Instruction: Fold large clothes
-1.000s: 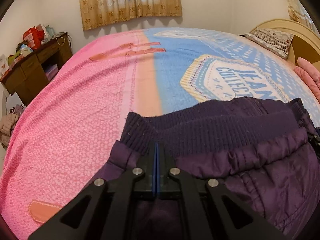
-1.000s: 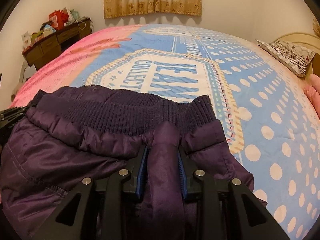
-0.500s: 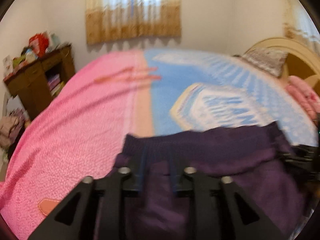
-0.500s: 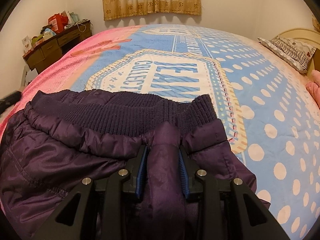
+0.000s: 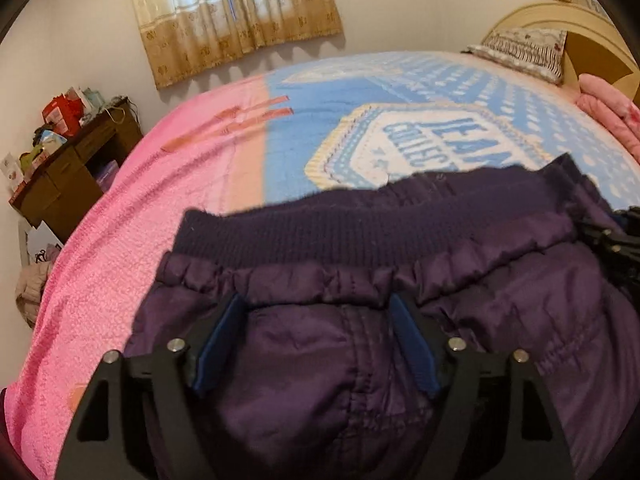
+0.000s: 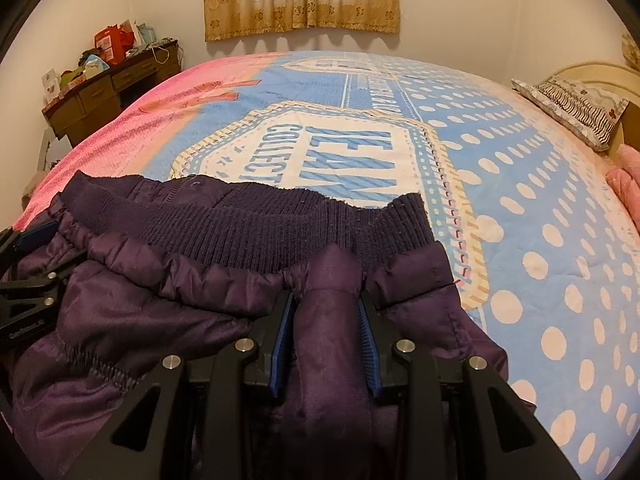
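My left gripper [image 5: 316, 340] gapes wide over the jacket [image 5: 360, 320] on the near bed [image 5: 180, 184], right gripper [image 6: 326, 334] pinching a padded fold, so I'd lay the hem flat before releasing.

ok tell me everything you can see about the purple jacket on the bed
The purple padded jacket is dark, with a slightly shiny quilted shell and a ribbed knit band of darker purple along its far edge, gathered where the two meet. It lies crumpled on the pink and blue bedspread, band toward the curtained window. The right gripper pinches a fold of shell near the right end. The left gripper is open, its blue pads astride the fabric by the left end, not clamping it.
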